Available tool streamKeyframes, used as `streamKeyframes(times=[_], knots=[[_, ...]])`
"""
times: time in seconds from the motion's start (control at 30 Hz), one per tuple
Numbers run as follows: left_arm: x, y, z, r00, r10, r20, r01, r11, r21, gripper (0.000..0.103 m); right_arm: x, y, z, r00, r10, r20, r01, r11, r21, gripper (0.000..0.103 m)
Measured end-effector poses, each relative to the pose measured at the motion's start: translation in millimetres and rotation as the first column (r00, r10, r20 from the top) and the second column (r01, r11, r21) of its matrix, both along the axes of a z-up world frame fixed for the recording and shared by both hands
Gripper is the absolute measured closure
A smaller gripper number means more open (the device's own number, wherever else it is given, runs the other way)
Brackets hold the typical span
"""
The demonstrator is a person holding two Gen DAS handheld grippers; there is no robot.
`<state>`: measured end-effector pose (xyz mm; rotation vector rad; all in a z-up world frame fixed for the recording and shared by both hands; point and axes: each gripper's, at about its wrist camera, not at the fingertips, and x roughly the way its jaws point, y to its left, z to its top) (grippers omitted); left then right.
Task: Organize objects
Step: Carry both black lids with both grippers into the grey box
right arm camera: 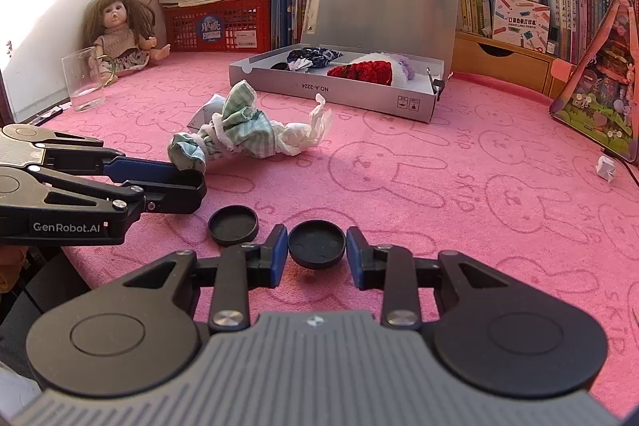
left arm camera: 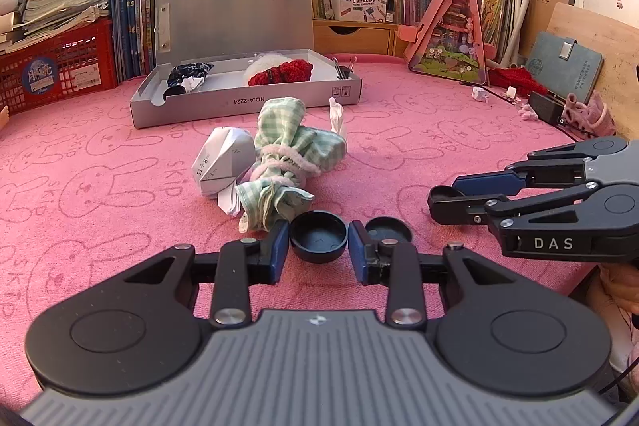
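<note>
Left wrist: both grippers [left arm camera: 318,240] [right arm camera: 317,246] spread around black caps [left arm camera: 318,235], contact unclear

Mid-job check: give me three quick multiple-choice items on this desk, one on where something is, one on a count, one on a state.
1. Where is the green checked cloth bundle?
A. Inside the grey box
B. On the pink towel, in front of the grey box
C. Inside the drinking glass

2. How many black round caps lie near the grippers?
A. One
B. Two
C. Four

3. How is the grey box's lid?
A. Shut
B. Open, standing up at the back
C. Taken off, flat on the towel

Answers:
1. B: the green checked cloth bundle lies on the pink towel, on the near side of the grey box.
2. B: one of the black round caps sits between the left wrist view's own fingers, and the other is just to its right.
3. B: the lid rises behind the tray.
</note>
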<state>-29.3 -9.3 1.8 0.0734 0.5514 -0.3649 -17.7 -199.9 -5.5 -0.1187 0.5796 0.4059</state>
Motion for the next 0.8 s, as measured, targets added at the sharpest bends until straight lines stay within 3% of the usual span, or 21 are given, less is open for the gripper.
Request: streamKeyframes(times=[0.53,0.8], knots=[[7.2,-2.4,35.6,0.999,-0.047,0.023,0.049,0.996,-0.08,0.065,25.9,-8.9,26.6,0.996,-0.089,0.018,0.089,0.996,0.03,0.067],[30.5,4.2,57.9,0.998,0.005,0.064,0.0,0.997,-0.071,0.065,45.9,-13.4,41.4,0.991,-0.131,0.008,0.13,0.99,0.048,0.067]])
